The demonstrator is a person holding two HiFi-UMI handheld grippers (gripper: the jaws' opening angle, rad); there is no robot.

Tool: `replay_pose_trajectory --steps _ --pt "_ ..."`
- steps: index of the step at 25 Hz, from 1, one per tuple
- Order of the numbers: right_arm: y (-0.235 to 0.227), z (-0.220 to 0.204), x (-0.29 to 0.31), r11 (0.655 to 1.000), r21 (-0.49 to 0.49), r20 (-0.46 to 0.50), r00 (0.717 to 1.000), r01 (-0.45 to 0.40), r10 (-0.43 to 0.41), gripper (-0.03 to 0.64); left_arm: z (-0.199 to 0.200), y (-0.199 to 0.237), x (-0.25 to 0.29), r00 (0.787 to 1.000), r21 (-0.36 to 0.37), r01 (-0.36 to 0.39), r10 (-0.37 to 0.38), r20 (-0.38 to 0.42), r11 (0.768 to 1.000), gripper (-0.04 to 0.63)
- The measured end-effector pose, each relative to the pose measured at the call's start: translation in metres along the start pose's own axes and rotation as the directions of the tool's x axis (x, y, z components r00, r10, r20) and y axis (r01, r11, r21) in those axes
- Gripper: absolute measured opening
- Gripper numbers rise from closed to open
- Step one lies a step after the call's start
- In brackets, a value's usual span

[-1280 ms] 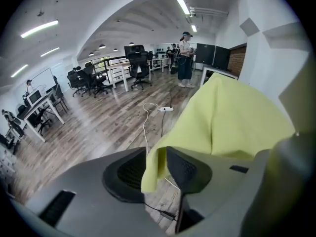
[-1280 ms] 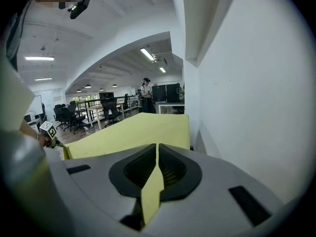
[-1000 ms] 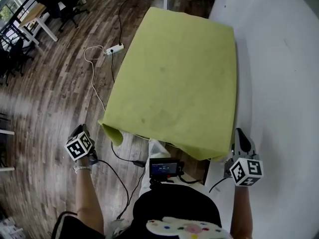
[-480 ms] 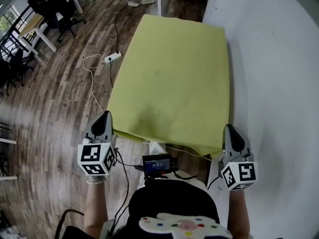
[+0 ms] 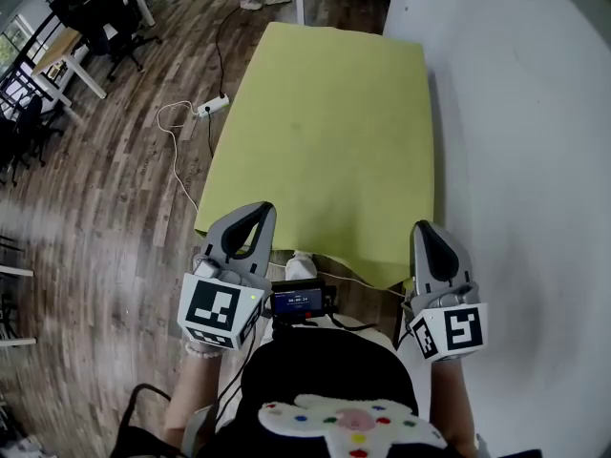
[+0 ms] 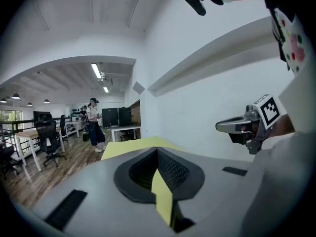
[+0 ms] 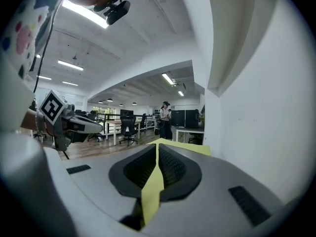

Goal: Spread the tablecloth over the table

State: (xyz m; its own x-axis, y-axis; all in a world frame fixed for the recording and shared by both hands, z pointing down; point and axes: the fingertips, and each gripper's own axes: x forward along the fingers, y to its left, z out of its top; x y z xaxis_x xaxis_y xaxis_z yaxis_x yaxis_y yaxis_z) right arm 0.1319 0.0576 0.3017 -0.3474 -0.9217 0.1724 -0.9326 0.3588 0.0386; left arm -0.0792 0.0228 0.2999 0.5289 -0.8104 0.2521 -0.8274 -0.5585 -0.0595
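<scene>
The yellow-green tablecloth (image 5: 325, 132) lies along the table, stretching away from me beside the wall. My left gripper (image 5: 254, 210) is shut on its near left corner, and a yellow strip of cloth (image 6: 161, 194) shows pinched between the jaws in the left gripper view. My right gripper (image 5: 427, 228) is shut on the near right corner, with the cloth (image 7: 152, 186) running between its pads. Both grippers hold the near edge up, roughly level with each other. Each sees the other: the right gripper (image 6: 247, 126) and the left gripper (image 7: 69, 122).
A white wall (image 5: 535, 160) runs close along the table's right side. A power strip (image 5: 214, 105) and its cables lie on the wood floor to the left. Desks and office chairs (image 5: 86, 17) stand far left. A person (image 6: 94, 125) stands beyond the table's far end.
My left gripper came up from low at the left, closed on the hanging near left corner and lifted it. The right gripper rose a little with its corner. The near edge now looks straighter.
</scene>
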Motion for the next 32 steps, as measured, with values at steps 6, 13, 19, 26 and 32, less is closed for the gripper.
replay_pose_trajectory --steps 6,13,19,26,32 --pt "0.011 0.008 0.000 0.998 -0.056 0.027 0.999 -0.023 0.025 0.040 0.013 -0.020 0.001 0.999 0.012 0.035 -0.035 0.036 0.999 0.015" --pt "0.018 0.013 -0.001 0.997 -0.075 0.035 0.999 -0.029 0.032 0.038 0.021 -0.029 0.001 0.997 0.010 0.054 -0.055 0.060 0.998 0.015" --pt "0.019 0.017 -0.002 0.995 -0.091 0.035 0.999 -0.031 0.034 0.038 0.025 -0.035 0.001 0.995 0.009 0.075 -0.075 0.068 0.997 0.015" --pt "0.022 0.010 -0.002 0.995 -0.096 0.021 0.999 -0.031 0.033 0.035 0.018 -0.036 0.002 0.995 0.011 0.079 -0.080 0.066 0.997 0.015" --pt "0.023 0.011 -0.003 0.994 -0.108 0.010 1.000 -0.027 0.029 0.035 0.018 -0.039 0.001 0.994 0.012 0.092 -0.092 0.063 0.996 0.014"
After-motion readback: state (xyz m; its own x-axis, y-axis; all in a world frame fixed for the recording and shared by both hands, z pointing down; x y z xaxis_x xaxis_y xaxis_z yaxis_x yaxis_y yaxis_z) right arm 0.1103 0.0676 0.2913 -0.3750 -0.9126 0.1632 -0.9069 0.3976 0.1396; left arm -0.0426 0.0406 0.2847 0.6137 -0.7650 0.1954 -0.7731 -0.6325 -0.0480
